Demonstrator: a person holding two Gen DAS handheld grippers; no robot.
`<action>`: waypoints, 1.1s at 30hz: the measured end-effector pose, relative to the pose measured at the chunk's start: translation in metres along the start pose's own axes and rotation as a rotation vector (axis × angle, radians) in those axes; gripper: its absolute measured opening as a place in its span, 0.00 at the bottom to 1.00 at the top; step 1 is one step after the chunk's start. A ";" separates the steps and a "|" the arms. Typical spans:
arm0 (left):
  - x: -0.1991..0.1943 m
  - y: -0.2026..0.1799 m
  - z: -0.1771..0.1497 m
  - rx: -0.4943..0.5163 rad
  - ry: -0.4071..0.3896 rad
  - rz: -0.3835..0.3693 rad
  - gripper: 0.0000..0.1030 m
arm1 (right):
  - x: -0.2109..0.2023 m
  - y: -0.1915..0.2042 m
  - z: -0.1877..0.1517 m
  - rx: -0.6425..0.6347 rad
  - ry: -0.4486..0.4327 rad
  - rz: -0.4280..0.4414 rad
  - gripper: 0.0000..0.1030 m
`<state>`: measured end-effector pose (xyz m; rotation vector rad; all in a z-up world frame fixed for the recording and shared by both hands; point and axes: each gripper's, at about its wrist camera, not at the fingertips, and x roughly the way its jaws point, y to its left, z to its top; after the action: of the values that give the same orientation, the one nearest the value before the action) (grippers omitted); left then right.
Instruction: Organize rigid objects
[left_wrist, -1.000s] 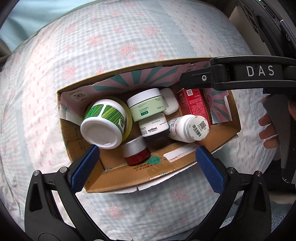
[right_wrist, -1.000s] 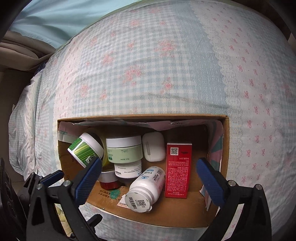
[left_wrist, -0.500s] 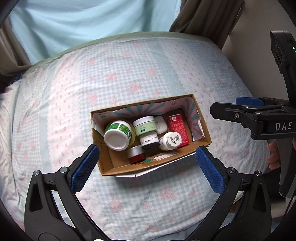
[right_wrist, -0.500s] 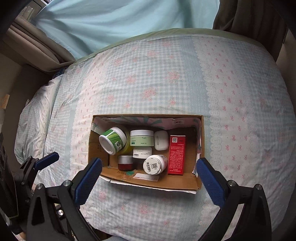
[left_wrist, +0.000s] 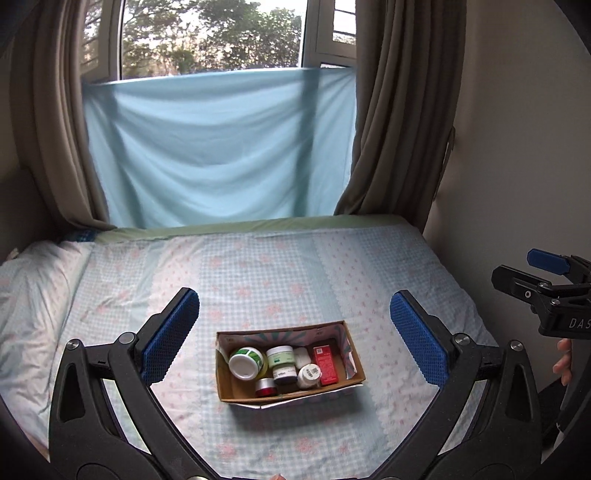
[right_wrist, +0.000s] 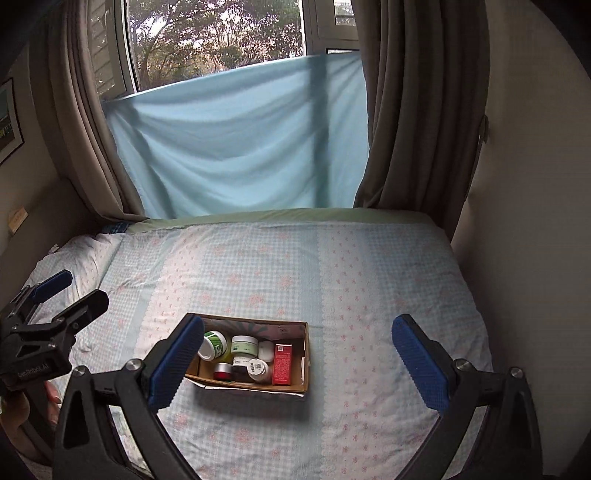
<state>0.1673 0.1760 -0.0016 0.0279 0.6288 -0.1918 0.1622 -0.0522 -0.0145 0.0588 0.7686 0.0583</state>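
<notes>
An open cardboard box (left_wrist: 236, 397) sits on the bed and also shows in the right wrist view (right_wrist: 251, 387). It holds a green-striped jar (left_wrist: 246, 362), a pale green jar (left_wrist: 280, 356), a white bottle (left_wrist: 308, 374), a red carton (left_wrist: 325, 364), a small red jar (left_wrist: 265, 387) and a few more items. My left gripper (left_wrist: 293, 338) is open and empty, well back from the box. My right gripper (right_wrist: 297, 360) is open and empty too, and shows from the side in the left wrist view (left_wrist: 546, 284).
The bed (left_wrist: 288, 266) has a blue and pink checked sheet, with a pillow (left_wrist: 26, 288) at the left. A light blue cloth (left_wrist: 221, 147) hangs over the window between brown curtains (left_wrist: 391, 110). A wall (left_wrist: 517, 129) stands at the right.
Both grippers have pulled far back and up from the box, so it looks much smaller now. The window and curtains have come into view. Box contents have not moved.
</notes>
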 end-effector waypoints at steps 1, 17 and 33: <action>-0.009 -0.007 0.000 0.015 -0.019 0.022 1.00 | -0.010 -0.004 0.000 -0.001 -0.024 -0.002 0.99; -0.071 -0.059 -0.020 -0.047 -0.151 0.083 1.00 | -0.063 -0.043 -0.030 -0.020 -0.161 -0.064 0.99; -0.078 -0.065 -0.029 -0.066 -0.167 0.085 1.00 | -0.079 -0.049 -0.033 -0.020 -0.187 -0.068 0.99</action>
<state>0.0764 0.1281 0.0232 -0.0247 0.4663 -0.0899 0.0837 -0.1055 0.0127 0.0191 0.5826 -0.0039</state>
